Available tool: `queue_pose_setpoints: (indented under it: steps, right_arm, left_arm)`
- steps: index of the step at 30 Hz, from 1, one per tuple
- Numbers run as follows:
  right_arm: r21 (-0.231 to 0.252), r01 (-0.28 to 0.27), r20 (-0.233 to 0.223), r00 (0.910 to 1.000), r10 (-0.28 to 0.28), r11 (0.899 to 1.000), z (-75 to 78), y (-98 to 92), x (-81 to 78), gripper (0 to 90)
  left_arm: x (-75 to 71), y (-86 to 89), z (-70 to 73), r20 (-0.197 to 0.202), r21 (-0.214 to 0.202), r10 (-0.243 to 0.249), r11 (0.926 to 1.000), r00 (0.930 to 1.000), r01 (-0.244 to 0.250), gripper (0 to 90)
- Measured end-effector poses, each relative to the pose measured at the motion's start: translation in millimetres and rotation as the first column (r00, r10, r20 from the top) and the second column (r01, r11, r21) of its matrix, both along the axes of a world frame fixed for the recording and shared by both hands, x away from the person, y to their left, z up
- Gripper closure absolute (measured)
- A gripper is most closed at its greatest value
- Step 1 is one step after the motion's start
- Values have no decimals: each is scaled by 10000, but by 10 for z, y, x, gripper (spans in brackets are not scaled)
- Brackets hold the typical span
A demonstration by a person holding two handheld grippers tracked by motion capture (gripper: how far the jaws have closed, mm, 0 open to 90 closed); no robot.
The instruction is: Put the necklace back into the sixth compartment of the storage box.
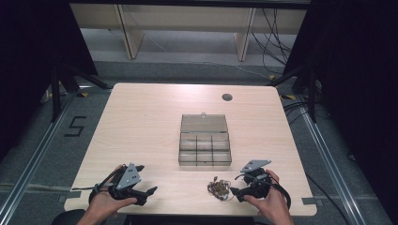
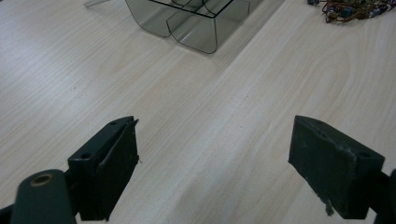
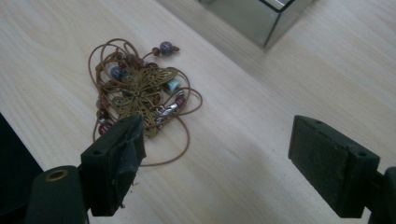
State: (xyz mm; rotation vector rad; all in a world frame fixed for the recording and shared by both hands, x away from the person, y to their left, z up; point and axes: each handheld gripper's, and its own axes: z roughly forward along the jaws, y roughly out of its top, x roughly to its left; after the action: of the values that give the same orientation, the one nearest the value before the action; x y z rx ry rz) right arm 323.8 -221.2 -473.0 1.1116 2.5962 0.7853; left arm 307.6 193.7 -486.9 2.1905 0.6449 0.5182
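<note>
A tangled necklace (image 3: 140,88), a brown cord strung with beads around a brass butterfly pendant, lies on the wooden table (image 1: 141,117) near its front edge. The clear plastic box (image 1: 205,149) with its lid thrown back stands just beyond the necklace, towards the middle of the table; in the high view the necklace (image 1: 218,188) sits a little in front of the box's right front corner, apart from it.

The right gripper (image 1: 239,186) lies just beside the necklace, on its right, jaws pointing at it. In the right gripper view (image 3: 215,163) the jaws stand wide apart with bare tabletop between them; the left jaw overlaps the near edge of the necklace and hides a bit of the pendant and cord. Whether that jaw actually touches the cord I cannot tell. Nothing is gripped.

The left gripper (image 1: 148,193) rests well to the left of the necklace, near the table's front edge. In the left gripper view (image 2: 215,163) its jaws are also spread wide over bare wood, holding nothing, with a corner of the box (image 2: 196,23) ahead and the necklace (image 2: 355,9) off at the upper right.
</note>
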Motion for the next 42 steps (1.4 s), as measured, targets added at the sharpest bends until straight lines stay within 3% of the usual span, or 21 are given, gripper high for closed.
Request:
queue_pose_setpoints:
  steps: [12,13,19,20,27,28,36,37,40,42]
  right_arm:
    - [-631,-646,-539,9967,612,9959,103,245,-2,198]
    - [-673,-776,-428,9963,748,9947,94,254,12,198]
    - [-816,-743,-681,9953,688,9939,109,330,31,197]
    - [-902,-972,-661,9936,914,9912,99,350,56,194]
    - [-1104,-1102,-1012,9899,991,9878,76,430,84,185]
    - [-1193,-1354,-1077,9866,1228,9836,72,451,102,183]
    - [-1451,-1522,-1332,9821,1331,9776,55,532,142,180]
    - [-1623,-1726,-1233,9804,1536,9715,50,528,156,179]
    - [-1676,-1773,-1493,9769,1528,9698,32,575,147,179]
    - [-1701,-1952,-1383,9752,1727,9659,23,587,159,179]
  left_arm:
    - [2,-1,0,50,55,24,10000,10000,-24,151]
    - [-6,-5,-6,-44,-56,147,9999,9999,-147,151]
    - [0,0,0,45,3,18,10000,10000,-18,151]
    - [0,-1,0,40,5,21,10000,10000,-21,151]
    - [-2,0,2,50,-4,33,10000,10000,-33,151]
    - [-2,0,3,45,7,7,10000,10000,-7,150]
    - [-3,3,6,90,14,42,10000,10000,-42,151]
    - [-3,3,6,90,14,42,10000,10000,-42,151]
    - [-2,1,3,54,2,20,10000,10000,-20,151]
    - [-3,1,4,53,14,7,10000,10000,-7,151]
